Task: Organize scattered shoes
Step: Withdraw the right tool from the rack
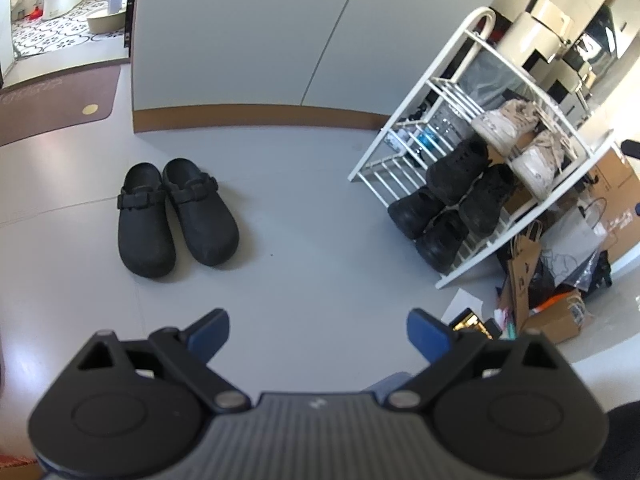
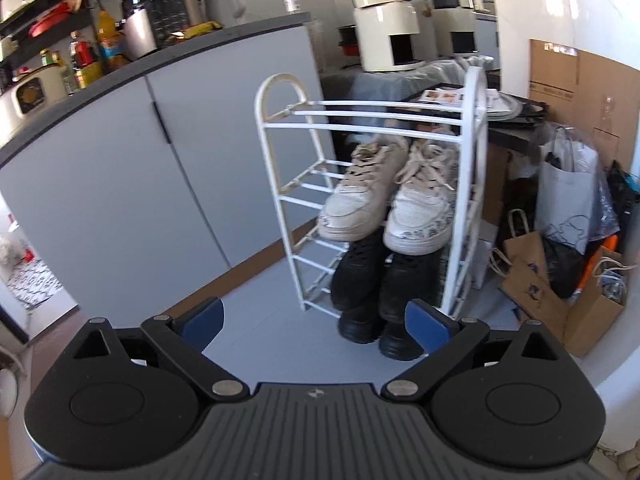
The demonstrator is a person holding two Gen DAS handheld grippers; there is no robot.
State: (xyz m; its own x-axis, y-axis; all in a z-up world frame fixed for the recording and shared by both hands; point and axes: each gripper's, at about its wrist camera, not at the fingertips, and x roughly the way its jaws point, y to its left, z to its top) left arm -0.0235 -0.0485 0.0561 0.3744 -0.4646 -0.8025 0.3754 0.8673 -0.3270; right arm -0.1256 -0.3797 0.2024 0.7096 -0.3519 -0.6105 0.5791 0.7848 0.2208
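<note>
A pair of black clogs (image 1: 176, 216) stands side by side on the grey floor, ahead and left of my left gripper (image 1: 318, 334), which is open and empty above the floor. A white wire shoe rack (image 1: 452, 92) at the right holds beige sneakers (image 1: 516, 140) on an upper shelf and black shoes (image 1: 468, 196) on the shelves below. In the right wrist view my right gripper (image 2: 314, 322) is open and empty, facing the rack (image 2: 280, 168) with the beige sneakers (image 2: 388, 204) above the black shoes (image 2: 372, 292).
Grey cabinet doors (image 1: 256, 40) stand behind the clogs. A brown mat (image 1: 56, 100) lies before a bathroom doorway. Paper bags and cardboard boxes (image 2: 560, 280) crowd the floor right of the rack. Appliances sit on the counter (image 2: 160, 12).
</note>
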